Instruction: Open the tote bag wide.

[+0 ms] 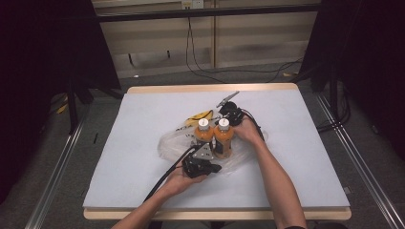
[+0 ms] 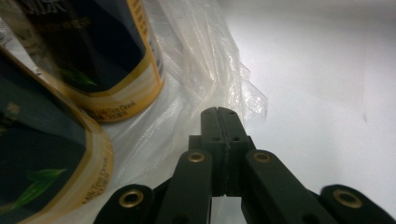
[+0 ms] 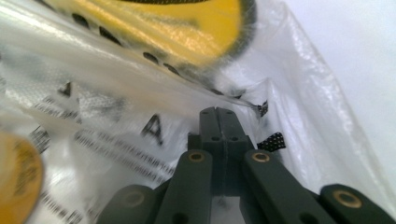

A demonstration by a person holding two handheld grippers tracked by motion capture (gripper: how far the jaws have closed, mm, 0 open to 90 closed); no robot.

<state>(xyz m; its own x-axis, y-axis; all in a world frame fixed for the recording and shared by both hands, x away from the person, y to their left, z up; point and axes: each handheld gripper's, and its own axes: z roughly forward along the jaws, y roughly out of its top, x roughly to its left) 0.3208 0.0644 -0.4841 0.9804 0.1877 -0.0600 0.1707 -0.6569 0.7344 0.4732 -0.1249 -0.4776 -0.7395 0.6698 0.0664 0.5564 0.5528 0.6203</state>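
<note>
Plastic bag [image 1: 168,143] lies under two upright orange bottles [image 1: 215,136], its film pinched near opposite edges between the closed jaws of the left gripper [image 2: 221,113] and right gripper [image 3: 219,113], probably to draw it up around them.

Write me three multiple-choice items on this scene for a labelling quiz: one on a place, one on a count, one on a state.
1. Where do the bottles stand?
A. On the clear plastic bag
B. On the floor
C. At the table's far left corner

2. How many bottles are there?
A. One
B. Two
C. Four

3. How are the left gripper's fingers?
A. Wide open
B. Pressed together
C. Around a bottle

Key: 1 A, the bottles rest on the plastic bag mid-table. 2 B, two white caps stand side by side. 3 B, the left gripper shows its fingers touching over the bag's edge.
</note>
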